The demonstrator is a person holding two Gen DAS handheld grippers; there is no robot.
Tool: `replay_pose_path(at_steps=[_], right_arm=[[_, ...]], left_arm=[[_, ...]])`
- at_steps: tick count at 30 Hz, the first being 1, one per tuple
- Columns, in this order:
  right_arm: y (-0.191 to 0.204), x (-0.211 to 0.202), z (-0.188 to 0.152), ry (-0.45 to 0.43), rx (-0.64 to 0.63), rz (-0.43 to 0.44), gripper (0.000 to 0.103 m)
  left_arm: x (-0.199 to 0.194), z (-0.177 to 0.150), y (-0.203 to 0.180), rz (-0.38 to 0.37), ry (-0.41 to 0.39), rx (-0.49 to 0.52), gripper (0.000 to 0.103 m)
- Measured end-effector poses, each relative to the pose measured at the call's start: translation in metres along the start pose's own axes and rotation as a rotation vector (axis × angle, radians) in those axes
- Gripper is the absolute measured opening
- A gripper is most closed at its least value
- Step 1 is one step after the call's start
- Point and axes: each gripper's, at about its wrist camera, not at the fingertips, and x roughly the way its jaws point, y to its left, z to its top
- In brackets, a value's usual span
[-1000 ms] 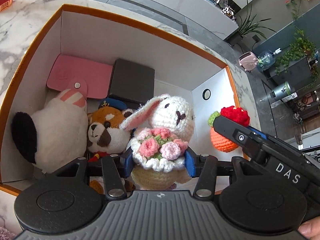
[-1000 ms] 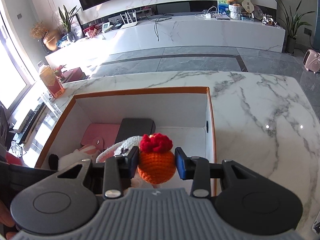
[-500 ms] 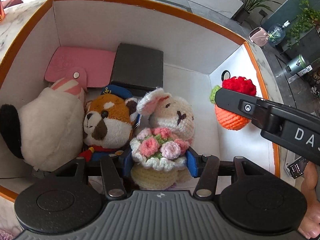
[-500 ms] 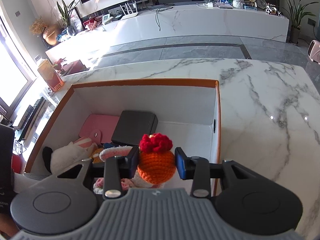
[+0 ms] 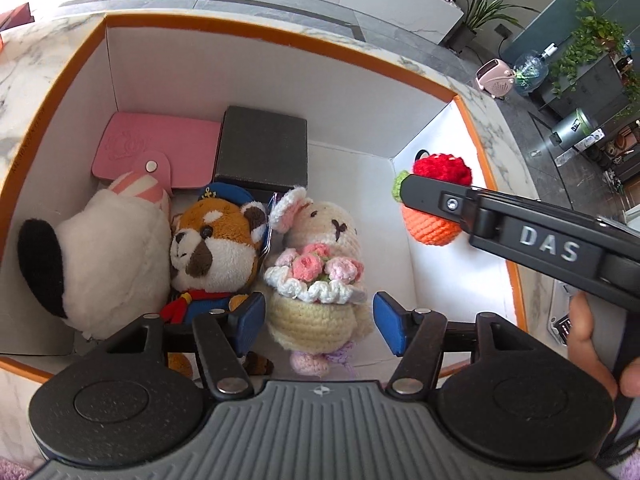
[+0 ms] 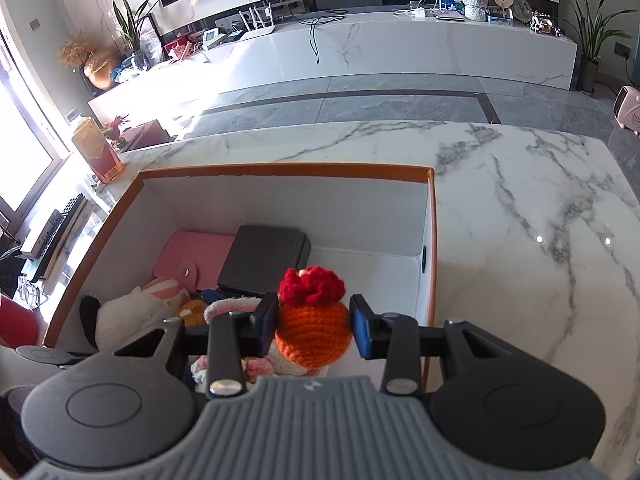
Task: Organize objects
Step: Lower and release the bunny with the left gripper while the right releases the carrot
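Inside the orange-rimmed white cardboard box on the white marble surface, the cream crocheted rabbit holding a pink yarn bouquet stands upright beside the brown-and-white plush fox in a blue sailor cap, with the large white plush toy with a black ear to the fox's other side; a flat pink snap-button wallet and a dark grey square case lie against the far wall. What could go wrong now is a topple: the rabbit looks top-heavy on a small base, and a blue pad brushing its skirt as the left hand-held gripper lifts away could tip it, likely onto the bare floor of the box to its right. A second risk lies in the crowding, since the right hand-held gripper hangs just over the rabbit and may knock it on the way down. The left hand-held gripper has just been opening its jaws, which now stand clear of the rabbit on both sides, the toy between them but released. The right hand-held gripper is clamped on the orange crocheted fruit with a red ruffled top, carried above the box's right-hand side and not yet set down
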Motion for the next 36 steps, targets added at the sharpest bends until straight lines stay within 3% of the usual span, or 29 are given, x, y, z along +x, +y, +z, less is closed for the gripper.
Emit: replay_pose_path(at_steps=[8, 13, 26, 36], right_arm=[[0.003, 0.005, 0.008, -0.009, -0.03, -0.016, 0.041], [0.009, 0.015, 0.019, -0.012, -0.073, -0.041, 0.041], [0.027, 0.065, 0.034, 0.019, -0.184, -0.166, 0.041], [0.028, 0.071, 0.031, 0.023, -0.187, -0.173, 0.042]], left_arm=[[-0.028, 0.01, -0.001, -0.01, -0.078, 0.053, 0.07], [-0.035, 0.02, 0.001, 0.072, -0.138, 0.101, 0.068], [-0.026, 0.024, 0.014, 0.1, -0.139, 0.141, 0.068], [-0.033, 0.023, 0.02, 0.101, -0.157, 0.134, 0.067]])
